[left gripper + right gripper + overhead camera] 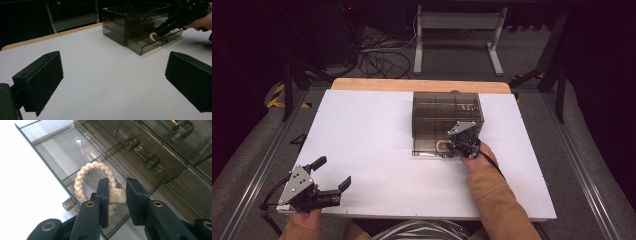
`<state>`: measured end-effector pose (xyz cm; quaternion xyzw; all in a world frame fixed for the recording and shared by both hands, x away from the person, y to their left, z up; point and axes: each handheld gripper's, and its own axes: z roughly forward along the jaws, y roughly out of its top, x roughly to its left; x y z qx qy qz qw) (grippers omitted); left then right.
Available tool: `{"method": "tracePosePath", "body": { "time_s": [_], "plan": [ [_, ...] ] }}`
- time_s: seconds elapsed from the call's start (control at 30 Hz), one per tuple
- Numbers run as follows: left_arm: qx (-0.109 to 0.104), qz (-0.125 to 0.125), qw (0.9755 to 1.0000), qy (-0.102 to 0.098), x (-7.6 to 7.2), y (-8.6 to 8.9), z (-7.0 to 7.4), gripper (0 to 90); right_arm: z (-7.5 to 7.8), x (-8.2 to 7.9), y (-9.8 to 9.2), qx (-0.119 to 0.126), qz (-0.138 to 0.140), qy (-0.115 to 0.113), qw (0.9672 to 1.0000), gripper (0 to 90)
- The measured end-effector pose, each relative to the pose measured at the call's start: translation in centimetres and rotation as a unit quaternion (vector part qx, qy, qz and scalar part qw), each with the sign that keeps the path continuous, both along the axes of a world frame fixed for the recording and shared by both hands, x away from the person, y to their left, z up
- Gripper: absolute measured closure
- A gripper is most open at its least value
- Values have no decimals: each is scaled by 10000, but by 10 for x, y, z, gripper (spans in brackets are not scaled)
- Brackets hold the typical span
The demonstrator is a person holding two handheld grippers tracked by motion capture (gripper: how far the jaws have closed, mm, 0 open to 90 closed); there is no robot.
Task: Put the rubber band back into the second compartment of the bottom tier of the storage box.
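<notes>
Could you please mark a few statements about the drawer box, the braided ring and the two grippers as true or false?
1. The right gripper is closed on the braided ring at its tag. True.
2. The bottom drawer of the smoky drawer box is pushed in. False: it is pulled out.
3. The left gripper is open with nothing in it. True.
4. The ring is bright blue. False: it is cream.

Probably lab: floor cables [379,55], rig frames [457,22]

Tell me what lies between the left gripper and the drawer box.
Nothing but bare white table; the left gripper view shows it from the open left gripper to the drawer box.
</notes>
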<state>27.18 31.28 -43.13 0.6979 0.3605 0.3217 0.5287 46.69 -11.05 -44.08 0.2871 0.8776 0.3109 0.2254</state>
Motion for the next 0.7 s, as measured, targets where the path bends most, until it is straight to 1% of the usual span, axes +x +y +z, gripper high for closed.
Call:
{"method": "tracePosePath", "body": {
  "time_s": [0.2, 0.27, 0.43, 0.7],
  "plan": [
    [1, -4, 10000, 3, 0, 0, 0, 21, 0, 0, -2, 4, -22, 65, 10000, 722],
    [4, -3, 10000, -2, 0, 0, 0, 21, 0, 0, -2, 3, -19, 67, 10000, 705],
    [6, -9, 10000, -5, 0, 0, 0, 21, 0, 1, -3, 13, -28, 21, 10000, 608],
    [4, -10, 10000, -9, 0, 0, 0, 21, 5, 0, -4, 190, 50, -58, 9998, 482]
  ]
}}
